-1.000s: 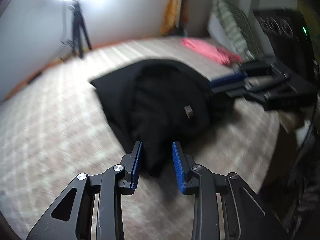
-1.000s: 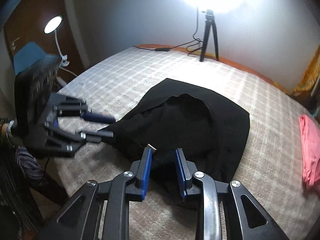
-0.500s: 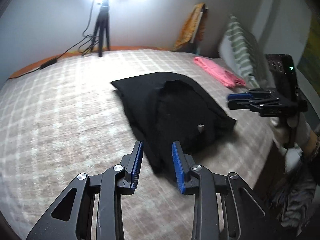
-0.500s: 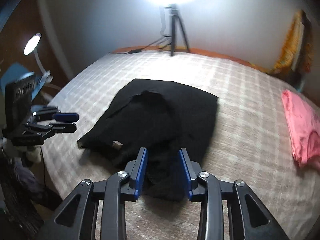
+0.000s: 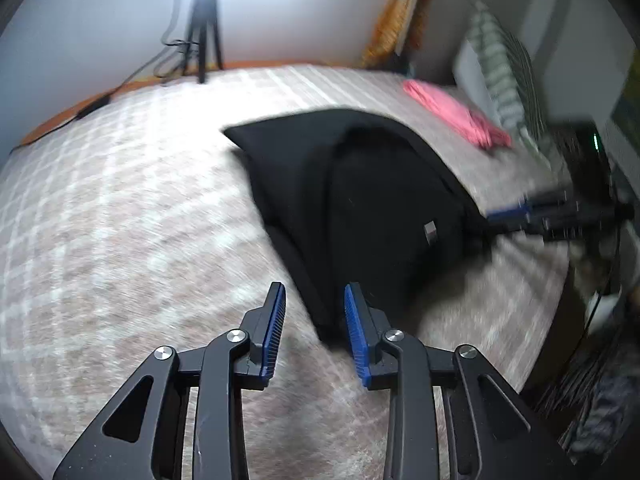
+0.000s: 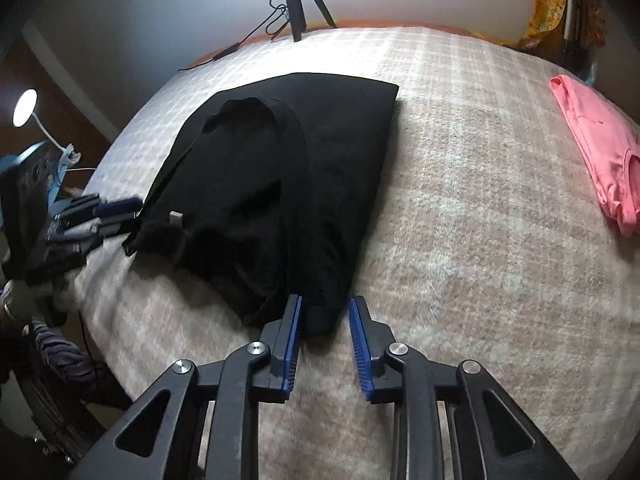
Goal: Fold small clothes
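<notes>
Room: bedroom, pale wall, tripod (image 6: 298,4) w/ lamp at far edge of the bed (image 6: 460,220), which has a checked beige cover.
Black top (image 6: 288,168): lies partly folded on bed, near its front edge; small tag (image 6: 177,218) shows on it.
Pink top (image 6: 596,152): folded, well apart from black one, twd the striped pillow (image 5: 504,76).
Left tongs (image 5: 314,314): jaws opening, narrow gap, hover above bed; a black corner shows betw. the tips in view, pads not on it.
Right tongs (image 6: 324,322): jaws closing, a black corner sits betw. the pads; left pad just beside the cloth, right pad apart, no grip yet.
</notes>
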Motion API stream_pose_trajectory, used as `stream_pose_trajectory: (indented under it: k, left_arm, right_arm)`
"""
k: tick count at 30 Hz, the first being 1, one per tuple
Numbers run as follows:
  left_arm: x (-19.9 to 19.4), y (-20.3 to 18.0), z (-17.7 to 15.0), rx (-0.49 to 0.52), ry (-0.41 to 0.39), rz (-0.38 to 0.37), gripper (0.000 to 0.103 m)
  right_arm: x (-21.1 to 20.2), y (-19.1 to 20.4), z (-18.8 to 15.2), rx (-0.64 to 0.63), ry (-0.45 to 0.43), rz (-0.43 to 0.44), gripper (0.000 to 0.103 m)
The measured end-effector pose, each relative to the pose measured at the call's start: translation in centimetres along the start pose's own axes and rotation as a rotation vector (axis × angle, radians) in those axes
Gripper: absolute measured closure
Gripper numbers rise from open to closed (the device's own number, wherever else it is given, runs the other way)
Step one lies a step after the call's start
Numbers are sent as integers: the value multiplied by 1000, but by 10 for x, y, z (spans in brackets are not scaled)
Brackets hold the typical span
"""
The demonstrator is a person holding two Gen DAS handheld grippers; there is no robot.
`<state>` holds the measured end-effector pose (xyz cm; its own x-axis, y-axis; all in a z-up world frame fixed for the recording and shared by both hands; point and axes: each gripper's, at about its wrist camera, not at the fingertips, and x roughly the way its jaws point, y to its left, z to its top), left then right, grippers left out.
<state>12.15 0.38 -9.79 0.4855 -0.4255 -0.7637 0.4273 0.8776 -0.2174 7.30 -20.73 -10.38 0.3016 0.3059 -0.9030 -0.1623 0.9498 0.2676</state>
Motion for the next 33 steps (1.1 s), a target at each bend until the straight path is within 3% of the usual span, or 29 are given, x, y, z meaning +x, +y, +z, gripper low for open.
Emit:
stream_pose_trajectory:
  k: [2, 5, 9, 21, 25, 33]
  left_arm:
    - [-5, 12, 8, -62, -26, 2, 56]
    - [-11, 37, 26, -208, -70, -46, 48]
    - [-4, 53, 48, -291, -77, -97, 42]
    - [46, 84, 64, -472, -18, -180, 42]
    - [57, 88, 70, -471, -11, -165, 42]
    - [71, 90, 81, -491, -27, -206, 42]
  right_arm:
    - [-6, -8, -3, 34, -23, 45, 69]
    - [-10, -26, -4, 139, -54, 145, 52]
    - [-4, -42, -6, 262, -65, 266, 52]
    - [13, -42, 2, 335, -78, 366, 51]
    - [14, -46, 1, 368, -91, 400, 51]
    - [20, -40, 3, 382, -110, 442, 52]
